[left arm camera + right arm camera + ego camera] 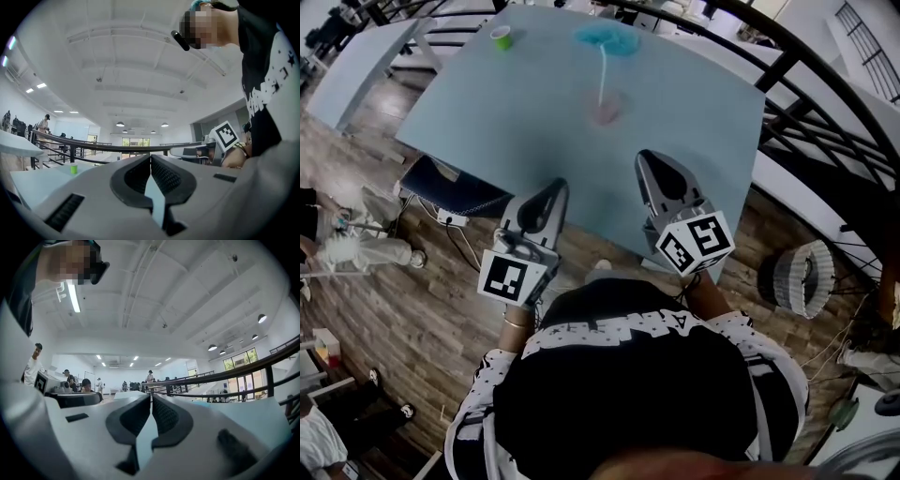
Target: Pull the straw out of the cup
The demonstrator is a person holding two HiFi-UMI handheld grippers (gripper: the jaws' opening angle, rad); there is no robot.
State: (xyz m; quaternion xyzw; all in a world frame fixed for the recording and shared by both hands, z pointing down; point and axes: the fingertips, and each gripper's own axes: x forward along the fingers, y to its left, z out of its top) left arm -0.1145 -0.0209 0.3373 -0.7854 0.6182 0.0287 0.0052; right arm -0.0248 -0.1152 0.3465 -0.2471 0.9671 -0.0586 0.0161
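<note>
A pale pink see-through cup (607, 109) stands on the light blue table (516, 103), far from me, with a white straw (602, 73) sticking up out of it. My left gripper (557, 186) hangs over the table's near edge, jaws pressed together with nothing between them. To its right, my right gripper (648, 157) is also shut and empty, and well short of the cup. In the left gripper view the left gripper (150, 157) points level across the room. The right gripper (151, 397) does the same in its own view; neither view shows the cup.
A small green cup (501, 37) (73, 168) stands at the table's far left, and a blue flat object (606, 37) lies beyond the pink cup. A black railing (825, 103) curves past the table's right side. A cable and power strip (450, 217) lie on the wooden floor.
</note>
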